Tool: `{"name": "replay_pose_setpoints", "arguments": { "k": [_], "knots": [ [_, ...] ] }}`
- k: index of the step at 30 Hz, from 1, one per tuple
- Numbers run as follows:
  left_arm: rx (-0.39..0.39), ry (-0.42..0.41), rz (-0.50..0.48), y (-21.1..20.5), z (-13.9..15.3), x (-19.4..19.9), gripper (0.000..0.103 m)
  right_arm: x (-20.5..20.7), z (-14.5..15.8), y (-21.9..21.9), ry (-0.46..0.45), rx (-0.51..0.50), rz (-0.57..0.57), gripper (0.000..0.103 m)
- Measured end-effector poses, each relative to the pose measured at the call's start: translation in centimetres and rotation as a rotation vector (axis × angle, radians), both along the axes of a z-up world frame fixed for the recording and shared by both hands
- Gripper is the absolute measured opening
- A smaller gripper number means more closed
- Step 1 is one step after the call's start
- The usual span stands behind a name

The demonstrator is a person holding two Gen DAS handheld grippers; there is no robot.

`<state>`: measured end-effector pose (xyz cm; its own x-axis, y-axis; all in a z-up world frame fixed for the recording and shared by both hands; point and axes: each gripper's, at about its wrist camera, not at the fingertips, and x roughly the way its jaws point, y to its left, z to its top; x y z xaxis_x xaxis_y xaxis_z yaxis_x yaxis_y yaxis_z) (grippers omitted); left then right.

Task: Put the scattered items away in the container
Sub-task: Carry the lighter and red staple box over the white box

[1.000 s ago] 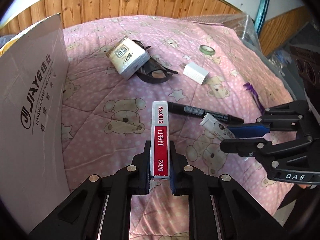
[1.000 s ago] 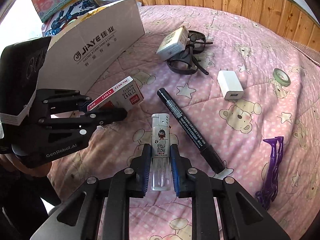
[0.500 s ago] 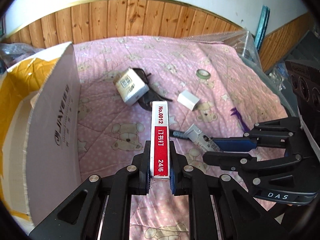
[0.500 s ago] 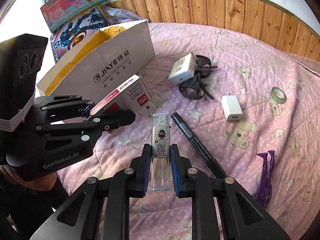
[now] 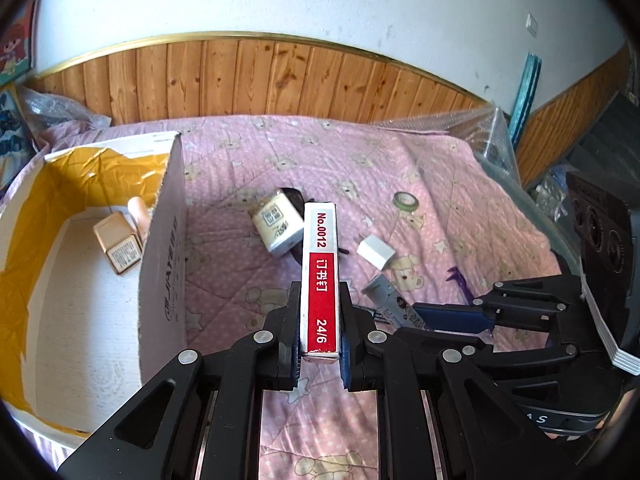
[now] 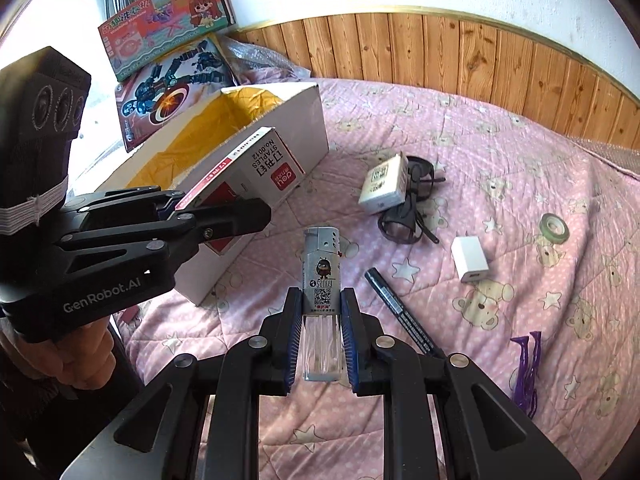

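The left gripper (image 5: pixel 320 344) has its jaws clamped on a red-and-white staples box (image 5: pixel 321 276), held on edge just to the right of the cardboard box's near wall, not yet over the opening. The right gripper (image 6: pixel 320 320) has its jaws closed narrow on a lighter (image 6: pixel 322 280), clear body down between the pads, held above the bed well short of the container. Both items are off the quilt but neither is in, so this looks like a carry step for two pieces at once. Inside the cardboard box (image 5: pixel 164 280), a small tan carton (image 5: pixel 118 248) and a peach-coloured tube (image 5: pixel 140 210) already lie on the floor, so some tidying seems done. Still loose on the pink quilt (image 6: pixel 460 140) are a white square carton (image 6: pixel 382 184) resting on black glasses (image 6: pixel 408 216), a white charger (image 6: pixel 470 260), a black marker (image 6: pixel 400 312), a roll of tape (image 6: pixel 554 226) and a purple clip (image 6: pixel 528 372). By my reckoning well over half the job remains.
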<state>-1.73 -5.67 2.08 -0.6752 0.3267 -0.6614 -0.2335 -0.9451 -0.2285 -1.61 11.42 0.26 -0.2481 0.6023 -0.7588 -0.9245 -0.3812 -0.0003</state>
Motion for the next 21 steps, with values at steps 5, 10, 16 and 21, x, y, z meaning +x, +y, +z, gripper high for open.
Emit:
{"name": "replay_pose_setpoints", "arguments": {
  "k": [5, 10, 16, 21],
  "knots": [
    [0.021, 0.018, 0.021, -0.7, 0.8, 0.4, 0.014, -0.1, 0.9, -0.4, -0.001, 0.046, -0.005, 0.021],
    [0.054, 0.051, 0.048, -1.8, 2.2, 0.3, 0.014, -0.1, 1.7, -0.3, 0.005, 0.074, -0.009, 0.02],
    [0.092, 0.072, 0.108, -3.9, 3.3, -0.3, 0.014, -1.3, 2.5, -0.1, 0.017, 0.097, -0.005, 0.02],
    [0.141, 0.082, 0.164, -6.2, 4.0, -0.9, 0.014, -2.5, 3.6, 0.2, 0.034, 0.12, 0.002, 0.02]
  ]
}}
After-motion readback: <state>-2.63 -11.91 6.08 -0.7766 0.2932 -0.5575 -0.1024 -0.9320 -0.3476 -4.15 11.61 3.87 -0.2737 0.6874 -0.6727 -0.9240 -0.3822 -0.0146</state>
